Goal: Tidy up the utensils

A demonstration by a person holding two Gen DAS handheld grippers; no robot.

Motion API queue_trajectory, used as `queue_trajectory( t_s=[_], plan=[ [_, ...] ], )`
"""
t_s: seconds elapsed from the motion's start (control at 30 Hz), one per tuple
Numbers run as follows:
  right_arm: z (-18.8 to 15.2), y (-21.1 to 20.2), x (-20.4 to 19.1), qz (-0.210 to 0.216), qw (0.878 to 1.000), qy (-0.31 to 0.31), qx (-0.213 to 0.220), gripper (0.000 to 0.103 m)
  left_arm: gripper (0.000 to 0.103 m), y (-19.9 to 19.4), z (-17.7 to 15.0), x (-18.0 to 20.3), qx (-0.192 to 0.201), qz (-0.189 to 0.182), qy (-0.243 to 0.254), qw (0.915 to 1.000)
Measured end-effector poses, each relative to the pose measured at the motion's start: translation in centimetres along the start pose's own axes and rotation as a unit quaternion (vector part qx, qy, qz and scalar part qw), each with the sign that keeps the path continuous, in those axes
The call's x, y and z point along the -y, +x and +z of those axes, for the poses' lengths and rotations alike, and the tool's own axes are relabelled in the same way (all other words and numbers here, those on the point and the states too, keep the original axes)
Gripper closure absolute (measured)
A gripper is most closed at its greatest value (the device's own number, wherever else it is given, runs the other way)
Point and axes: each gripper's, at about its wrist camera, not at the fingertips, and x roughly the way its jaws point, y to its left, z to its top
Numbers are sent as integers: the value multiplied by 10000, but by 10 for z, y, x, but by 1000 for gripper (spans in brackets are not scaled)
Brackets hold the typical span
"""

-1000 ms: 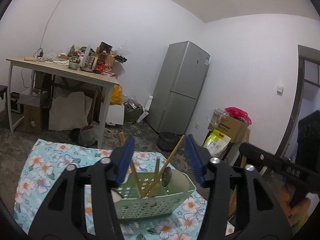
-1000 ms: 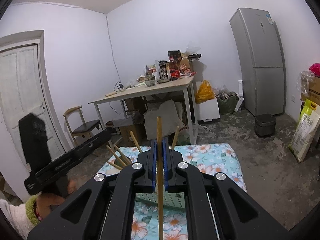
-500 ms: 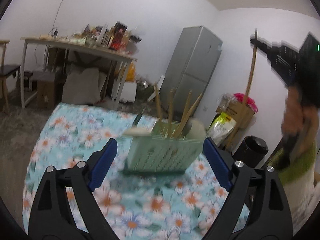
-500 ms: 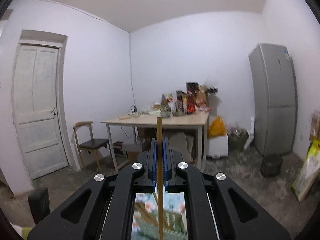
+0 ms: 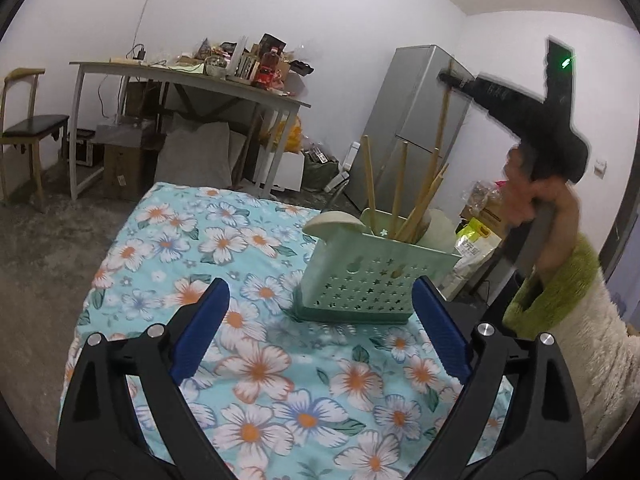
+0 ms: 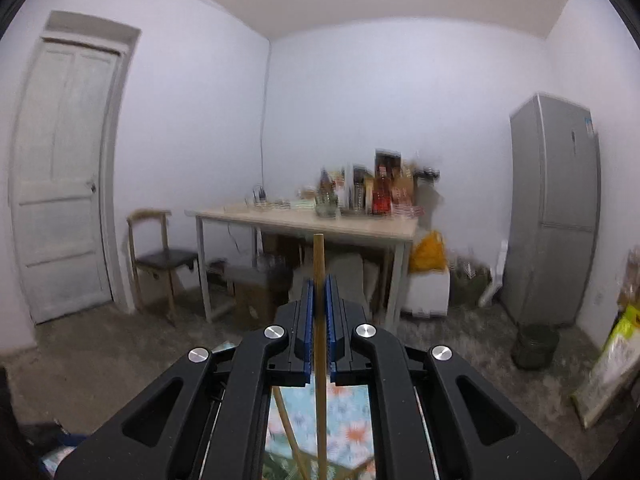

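Note:
A pale green perforated basket [image 5: 372,284] stands on the flowered cloth [image 5: 180,240], holding several wooden chopsticks [image 5: 396,192] and a pale spoon [image 5: 332,222]. My left gripper [image 5: 319,284] hangs low in front of the basket. Its jaws are opening wide and nothing is between them. My right gripper [image 6: 319,284] is shut on one upright wooden chopstick [image 6: 319,264]. In the left wrist view that gripper [image 5: 452,78] is high above the basket's right side, a hand [image 5: 536,200] gripping its handle, with the chopstick [image 5: 442,120] hanging down from it.
A cluttered long table [image 5: 192,76] stands at the back, a wooden chair [image 5: 32,124] left of it and a grey fridge [image 5: 416,120] to the right. A white door [image 6: 64,168] is at the left. Bags and boxes lie on the floor.
My left gripper's jaws spread much wider and it sank and drew back from the basket. My right gripper, still clamped on the chopstick, swung up above the basket.

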Motion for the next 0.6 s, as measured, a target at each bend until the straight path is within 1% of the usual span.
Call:
queue_trajectory(
  t_s=[0.07,0.13,0.17,0.2,0.23,0.27,0.3,0.33,0.4,0.43,0.47,0.57,0.6],
  plan=[
    [-14,5,3,-91,9998,-41,-192,97,14,-1,1,1,14,16,19,10000],
    [-23,5,4,-85,9993,-36,-367,96,14,0,2,0,10,36,6,10000],
    [-26,3,5,-105,9990,-44,-422,91,14,1,2,1,4,43,-10,10000],
    [-28,-1,5,-134,9987,-63,-484,78,14,1,2,1,-3,58,-22,10000],
    [-28,-5,5,-172,9986,-47,-493,70,13,1,3,2,-3,72,-27,10000],
    [-27,-10,6,-194,9987,1,-464,57,13,1,3,3,4,87,-30,10000],
    [-27,-22,9,-192,9990,102,-391,54,13,1,3,5,7,97,-29,9999],
    [-26,-33,11,-180,9991,206,-324,53,12,1,4,6,9,124,-10,9999],
    [-26,-55,14,-223,9987,399,-242,43,11,0,4,11,21,197,59,9998],
    [-27,-61,16,-262,9982,487,-225,41,11,0,5,14,28,243,87,9997],
    [-29,-70,16,-293,9975,595,-224,36,11,-1,4,16,34,299,111,9995],
    [-48,-94,14,-416,9943,909,-380,28,10,-4,2,23,35,480,185,9987],
    [-61,-102,12,-541,9918,1039,-512,24,10,-4,1,26,20,559,219,9982]
  ],
)
